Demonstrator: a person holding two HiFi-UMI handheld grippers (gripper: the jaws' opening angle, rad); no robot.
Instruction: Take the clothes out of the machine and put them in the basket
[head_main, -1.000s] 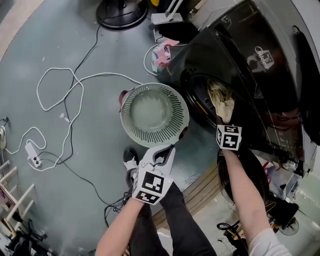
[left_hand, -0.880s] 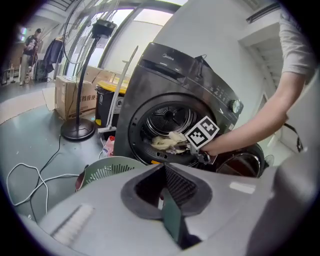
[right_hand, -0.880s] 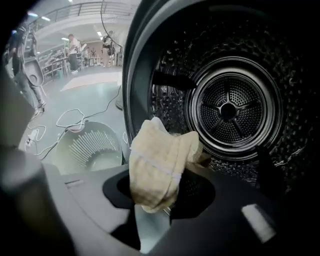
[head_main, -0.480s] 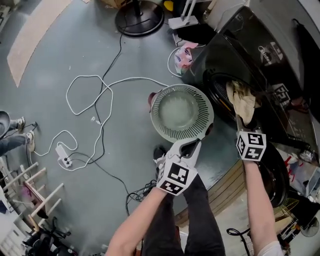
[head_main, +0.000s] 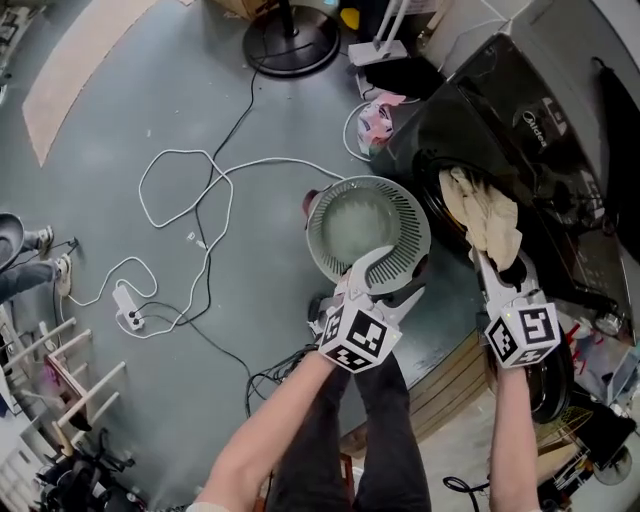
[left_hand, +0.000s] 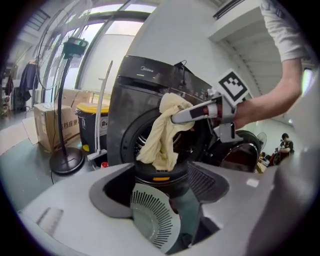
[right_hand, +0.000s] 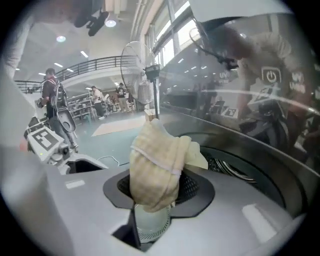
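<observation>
Head view: a round, green, slotted plastic basket (head_main: 325, 205) sits mid-frame (empty). The left gripper (head_main: 393, 275) has jaws just opening astride its rim. The right gripper (head_main: 485, 262) has jaws clamped on a crumpled pale-yellow cloth (head_main: 490, 220) at the black machine (head_main: 520, 120) opening.

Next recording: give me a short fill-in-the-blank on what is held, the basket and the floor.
1. The right hand-held gripper is shut on a pale ____ cloth.
2. The cloth hangs in front of the round opening of the black ____.
3. The round slatted basket on the floor holds ____ clothes.
4. A white ____ lies in loops on the floor, on the basket's far side from the cloth.

Missing words: yellow; washing machine; no; cable
</observation>
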